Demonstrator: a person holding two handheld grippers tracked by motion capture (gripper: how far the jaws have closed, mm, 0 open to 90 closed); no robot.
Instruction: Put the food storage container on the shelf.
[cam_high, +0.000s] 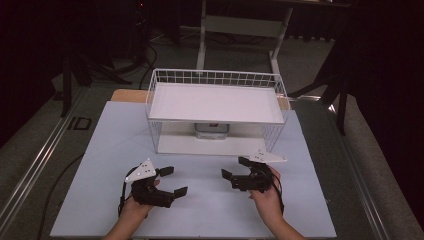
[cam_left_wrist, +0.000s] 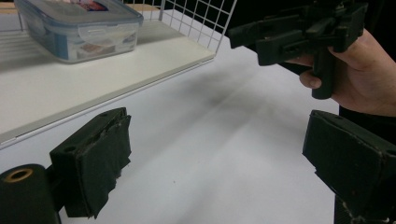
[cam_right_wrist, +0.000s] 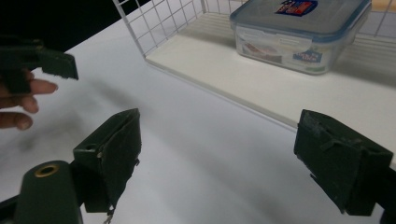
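Note:
A clear plastic box with a blue-rimmed lid (cam_high: 212, 131) sits on the lower shelf of a white wire rack (cam_high: 215, 102); it also appears in the left gripper view (cam_left_wrist: 77, 28) and the right gripper view (cam_right_wrist: 299, 32). My left gripper (cam_high: 175, 181) (cam_left_wrist: 217, 126) is open and empty above the white tabletop (cam_high: 200, 205), in front of the rack's left half. My right gripper (cam_high: 235, 167) (cam_right_wrist: 219, 121) is open too, with nothing between its pads, just in front of the rack's right half. Each gripper view catches the other gripper farther off: the right gripper (cam_left_wrist: 299, 32), the left gripper (cam_right_wrist: 42, 58).
The rack's upper shelf (cam_high: 215, 100) is a bare white board with a wire rail around it. Its lower shelf edge (cam_right_wrist: 224, 93) lies close ahead of both grippers. A table frame (cam_high: 240, 25) stands on the dark floor behind.

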